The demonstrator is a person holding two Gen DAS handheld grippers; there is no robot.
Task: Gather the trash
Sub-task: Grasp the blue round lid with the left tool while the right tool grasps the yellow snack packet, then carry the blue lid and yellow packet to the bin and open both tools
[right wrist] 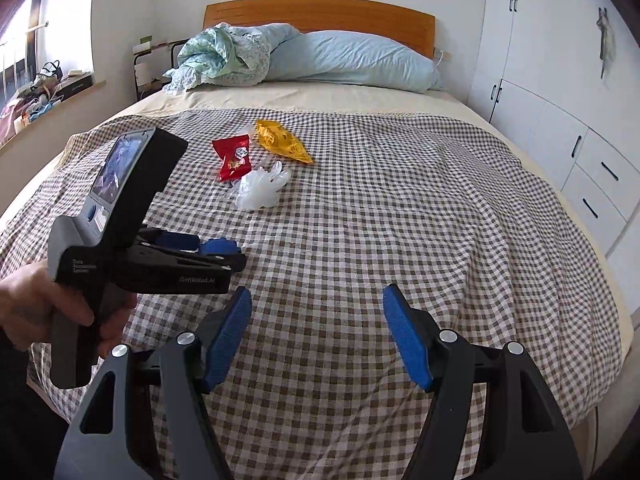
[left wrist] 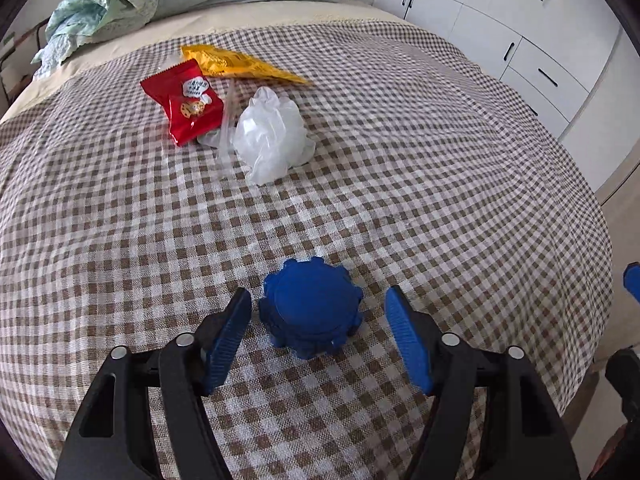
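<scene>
We see a bed covered with a brown-and-white checked woven bedspread (left wrist: pixel 400 184), slightly wrinkled. In the upper left of the left wrist frame lies the trash, gathered in a loose cluster: a glossy red foil snack packet (left wrist: pixel 188 106) printed with a cookie, a flat yellow crinkled wrapper (left wrist: pixel 236 65) just behind it, and a crumpled translucent white plastic bag (left wrist: pixel 272 136) beside the red packet, with a clear plastic strip between them. At lower centre of that frame a round blue plastic knob with a notched, gear-like rim (left wrist: pixel 310 310) rests on the cloth between the left tongs (left wrist: pixel 316 336), whose ribbed blue pads stand wide, apart from its sides. In the right wrist frame the right tongs (right wrist: pixel 316 334) hang wide above bare cloth at the bottom, holding nothing, well apart from the trash at upper centre. At left there, a bare hand (right wrist: pixel 52 312) grips the other tool's grey handle, its black body roughly level. A pale blue pillow (right wrist: pixel 356 60) and a bunched floral green quilt (right wrist: pixel 224 56) lie at the wooden headboard (right wrist: pixel 320 14).
</scene>
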